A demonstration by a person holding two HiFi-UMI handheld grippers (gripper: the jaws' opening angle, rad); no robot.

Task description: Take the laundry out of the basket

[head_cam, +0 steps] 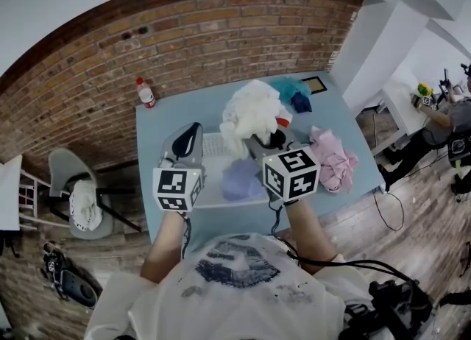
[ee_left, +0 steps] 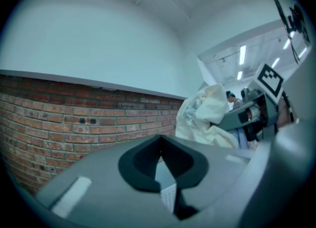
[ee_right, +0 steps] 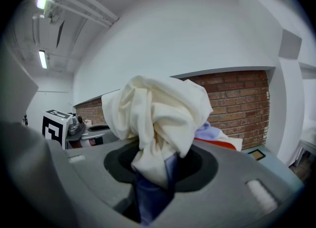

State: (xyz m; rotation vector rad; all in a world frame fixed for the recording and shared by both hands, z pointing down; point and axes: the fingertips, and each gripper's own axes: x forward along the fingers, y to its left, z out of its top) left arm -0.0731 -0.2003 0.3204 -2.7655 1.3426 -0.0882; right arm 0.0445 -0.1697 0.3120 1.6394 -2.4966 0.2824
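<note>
Crumpled cream garment (head_cam: 250, 114) bunched, clamped in right gripper's (ee_right: 154, 170) jaws above white basket (head_cam: 212, 146), lavender cloth (head_cam: 241, 179) inside

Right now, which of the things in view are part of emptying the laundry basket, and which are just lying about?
Job:
- basket
- white garment, gripped in the right claw
- lavender garment, in the basket
- pink garment and teal garment, out on the table

Lying about:
- red-capped bottle
- small frame at the table's far corner
- chair beside the table
</note>
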